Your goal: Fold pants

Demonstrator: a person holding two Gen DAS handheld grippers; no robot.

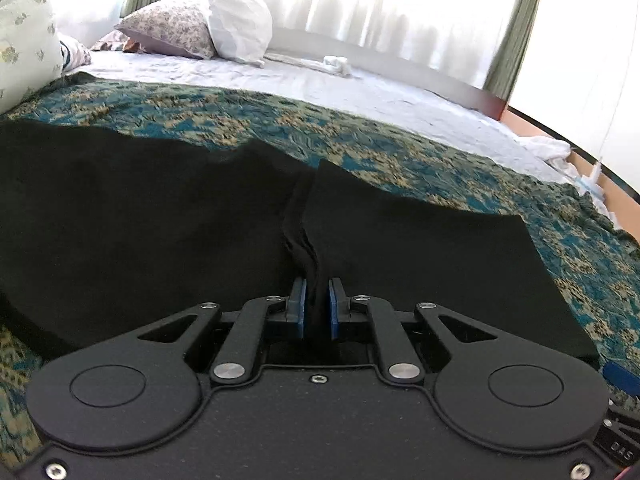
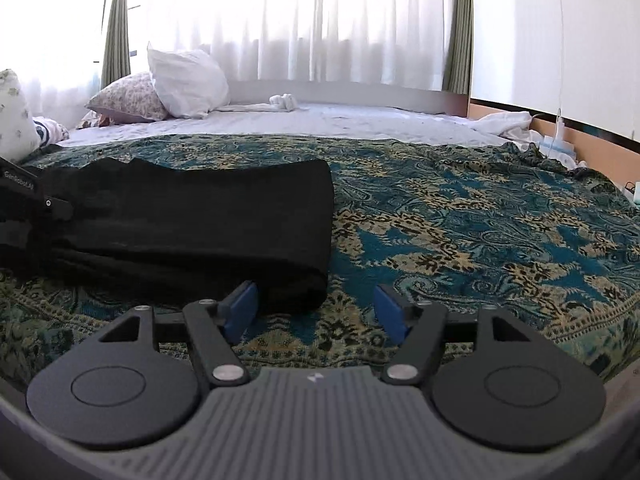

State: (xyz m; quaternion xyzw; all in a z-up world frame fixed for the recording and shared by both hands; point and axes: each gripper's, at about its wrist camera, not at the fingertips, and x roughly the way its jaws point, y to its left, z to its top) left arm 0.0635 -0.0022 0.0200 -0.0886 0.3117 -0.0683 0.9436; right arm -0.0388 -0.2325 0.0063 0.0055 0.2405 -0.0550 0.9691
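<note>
my left gripper (image 1: 318,304) is pinched shut on a bunched ridge of the black pants (image 2: 192,224) on the paisley bedspread (image 2: 460,220), right gripper (image 2: 316,312) spread open just below their lower-right folded corner, long axis running left-right, so right's nearest that end.

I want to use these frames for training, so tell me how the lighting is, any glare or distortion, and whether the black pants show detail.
Left wrist view: the curtained window is blown out, the bed edge bows from the fisheye, and the black pants read nearly featureless, with only the bunched fold at the left gripper visible. Right wrist view: same window glare, but the patterned bedspread is sharp, and the right gripper is clear.
</note>
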